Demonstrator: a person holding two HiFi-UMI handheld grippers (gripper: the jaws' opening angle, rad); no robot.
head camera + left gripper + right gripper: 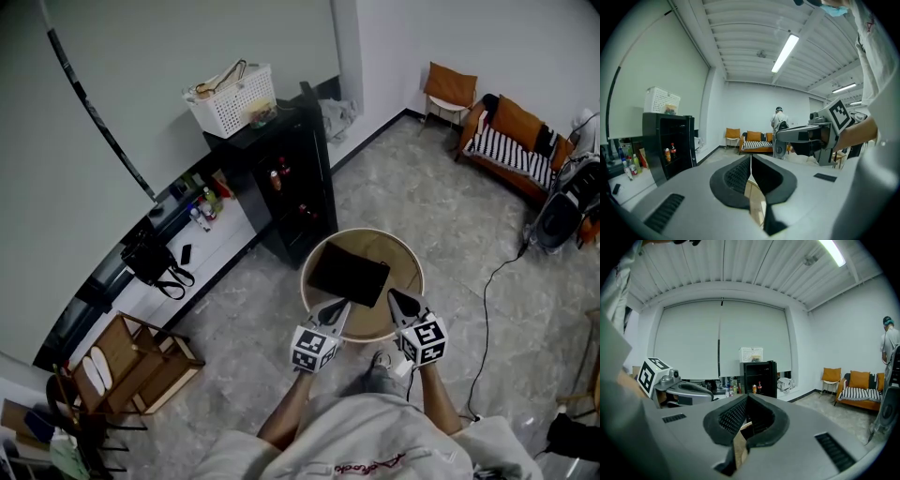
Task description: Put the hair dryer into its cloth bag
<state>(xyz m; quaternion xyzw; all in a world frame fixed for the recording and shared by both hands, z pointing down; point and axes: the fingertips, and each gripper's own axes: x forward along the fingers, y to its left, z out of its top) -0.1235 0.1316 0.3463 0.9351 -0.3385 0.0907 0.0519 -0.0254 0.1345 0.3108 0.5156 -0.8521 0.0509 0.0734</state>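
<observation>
A flat black cloth bag (349,275) lies on a small round wooden table (403,262) just in front of me. No hair dryer shows in any view. My left gripper (339,306) hovers at the table's near edge, by the bag's near left corner, jaws shut and empty. My right gripper (395,296) hangs over the near right rim, also shut with nothing in it. In the left gripper view the shut jaws (751,158) point level across the room, with the right gripper (806,137) beside them. In the right gripper view the jaws (746,398) are shut, with the left gripper (686,392) at the left.
A black cabinet (286,183) holding drinks stands behind the table, a white basket (234,98) on top. A low white shelf (211,239) with bottles runs along the wall. An orange sofa (511,141), a chair (448,89) and a floor cable (487,319) are to the right. A person (779,119) stands far off.
</observation>
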